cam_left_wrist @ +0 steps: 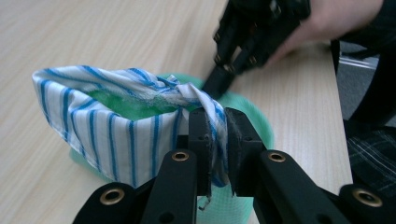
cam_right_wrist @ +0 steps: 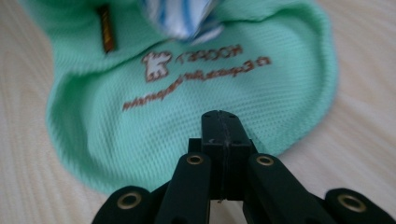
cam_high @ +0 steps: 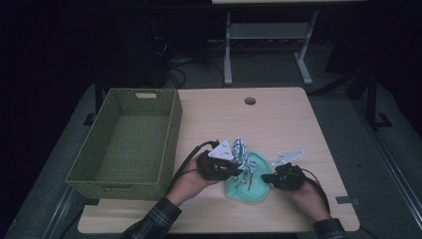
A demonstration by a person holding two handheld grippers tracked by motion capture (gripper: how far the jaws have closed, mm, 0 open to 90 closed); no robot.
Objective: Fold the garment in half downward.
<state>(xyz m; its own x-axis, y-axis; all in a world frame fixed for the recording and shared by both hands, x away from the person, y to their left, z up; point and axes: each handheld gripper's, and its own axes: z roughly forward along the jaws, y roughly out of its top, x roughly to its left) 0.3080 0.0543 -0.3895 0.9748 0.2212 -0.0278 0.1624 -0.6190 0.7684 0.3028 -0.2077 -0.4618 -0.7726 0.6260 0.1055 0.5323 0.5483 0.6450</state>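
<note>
A mint-green mesh cloth [cam_high: 249,188] with brown printed lettering lies flat near the table's front edge. On it sits a white cloth with blue stripes [cam_high: 240,148], lifted into a loose fold. My left gripper [cam_high: 238,168] is shut on the striped cloth [cam_left_wrist: 116,135]; its jaws [cam_left_wrist: 217,128] pinch a bunched corner above the green cloth [cam_left_wrist: 258,122]. My right gripper [cam_high: 264,178] comes in from the right, shut. Its closed tips [cam_right_wrist: 221,122] rest over the green cloth [cam_right_wrist: 187,93] near its edge. The striped cloth [cam_right_wrist: 182,16] is blurred at the top of that view.
An olive woven basket [cam_high: 171,129] stands at the table's left side, nothing visible inside. A cable hole [cam_high: 250,101] is near the far edge of the wooden table [cam_high: 283,124]. Beyond are a dark floor, cables and a desk frame.
</note>
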